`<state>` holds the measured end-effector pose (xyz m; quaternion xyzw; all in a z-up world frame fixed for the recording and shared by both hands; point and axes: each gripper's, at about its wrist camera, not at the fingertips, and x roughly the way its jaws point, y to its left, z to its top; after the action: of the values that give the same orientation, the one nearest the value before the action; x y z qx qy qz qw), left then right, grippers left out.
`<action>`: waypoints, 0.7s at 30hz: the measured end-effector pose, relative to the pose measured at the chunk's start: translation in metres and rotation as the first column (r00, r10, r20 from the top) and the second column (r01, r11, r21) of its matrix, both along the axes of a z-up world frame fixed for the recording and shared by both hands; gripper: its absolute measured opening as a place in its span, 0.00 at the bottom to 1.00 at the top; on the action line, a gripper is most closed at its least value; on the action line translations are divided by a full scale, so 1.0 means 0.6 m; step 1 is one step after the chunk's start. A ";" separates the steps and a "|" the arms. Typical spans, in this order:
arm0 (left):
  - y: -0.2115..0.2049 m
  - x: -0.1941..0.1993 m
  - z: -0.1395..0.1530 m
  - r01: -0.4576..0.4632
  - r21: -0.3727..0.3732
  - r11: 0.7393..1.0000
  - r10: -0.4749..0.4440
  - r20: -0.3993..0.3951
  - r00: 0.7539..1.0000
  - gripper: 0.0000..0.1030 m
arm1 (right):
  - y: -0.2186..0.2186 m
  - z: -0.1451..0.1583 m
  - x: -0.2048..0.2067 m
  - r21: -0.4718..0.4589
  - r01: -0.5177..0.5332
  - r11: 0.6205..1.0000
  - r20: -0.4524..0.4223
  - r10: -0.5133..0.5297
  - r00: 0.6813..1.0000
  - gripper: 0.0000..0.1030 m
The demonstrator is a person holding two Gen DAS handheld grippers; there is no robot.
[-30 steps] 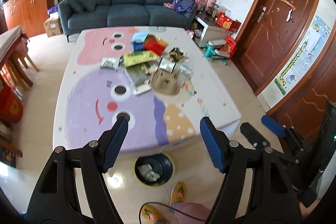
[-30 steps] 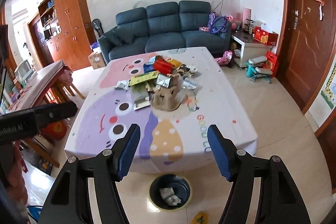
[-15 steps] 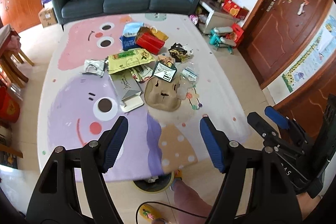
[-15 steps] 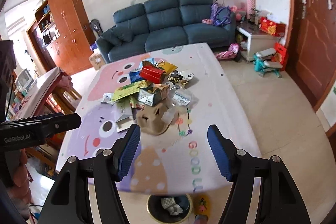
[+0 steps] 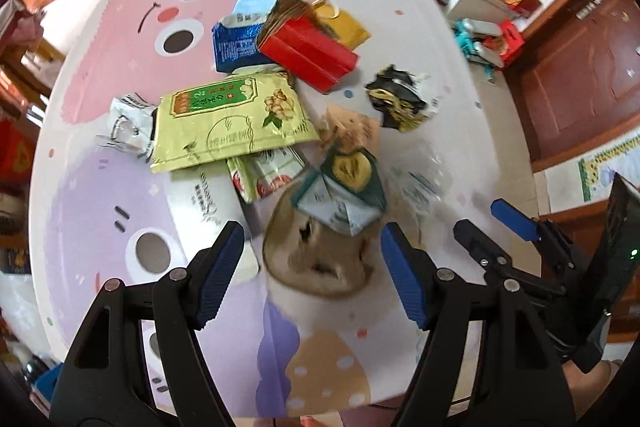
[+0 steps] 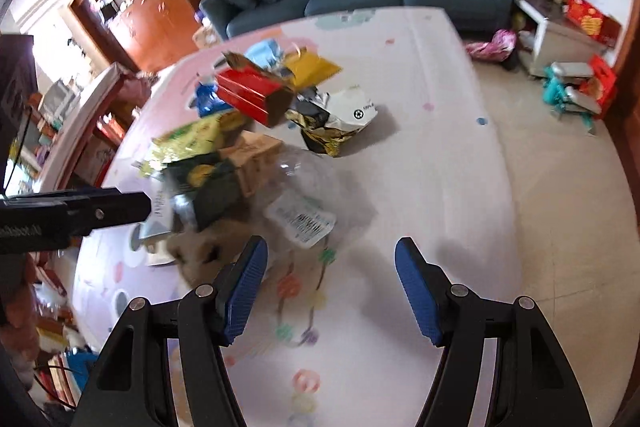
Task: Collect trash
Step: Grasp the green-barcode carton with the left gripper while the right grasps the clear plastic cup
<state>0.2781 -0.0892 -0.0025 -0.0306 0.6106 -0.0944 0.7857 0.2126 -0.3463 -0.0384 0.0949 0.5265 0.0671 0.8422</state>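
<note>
Tools first: our left tool and right tool both hover with fingers spread wide and empty over the near edge of the trash pile at mid-counter. We judge the tan cardboard piece below the left tool light and crushable, best pinched at an edge. Its lettering is too blurred to read; only a barcode label and "2" on the green packet show.

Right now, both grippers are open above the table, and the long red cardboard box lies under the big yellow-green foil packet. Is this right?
Not quite. The long red cardboard box does not lie under the big yellow-green foil packet; it lies beyond it, partly on a blue packet. The left wrist view shows this. The left gripper and right gripper are indeed open above the table.
</note>
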 end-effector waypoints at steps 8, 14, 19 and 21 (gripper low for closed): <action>-0.013 0.068 -0.053 -0.053 -0.017 0.998 0.051 -0.079 0.996 0.66 | 0.001 -0.069 0.096 0.039 -0.092 0.995 -0.045 0.094 0.995 0.65; -0.027 0.094 -0.074 -0.064 -0.038 0.997 0.059 -0.115 0.992 0.66 | 0.014 -0.094 0.131 0.071 -0.162 0.984 -0.073 0.167 0.983 0.58; -0.042 0.107 -0.082 -0.070 -0.050 0.996 0.063 -0.135 0.989 0.57 | 0.019 -0.103 0.143 0.117 -0.187 0.975 -0.082 0.197 0.977 0.42; -0.051 0.109 -0.082 -0.068 -0.054 0.996 0.061 -0.131 0.990 0.49 | 0.022 -0.102 0.145 0.113 -0.193 0.975 -0.083 0.203 0.976 0.41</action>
<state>0.3435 -0.1200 -0.0515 -0.0791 0.6558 -0.0844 0.7461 0.2998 -0.3331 -0.0996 0.0887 0.5682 0.1736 0.7995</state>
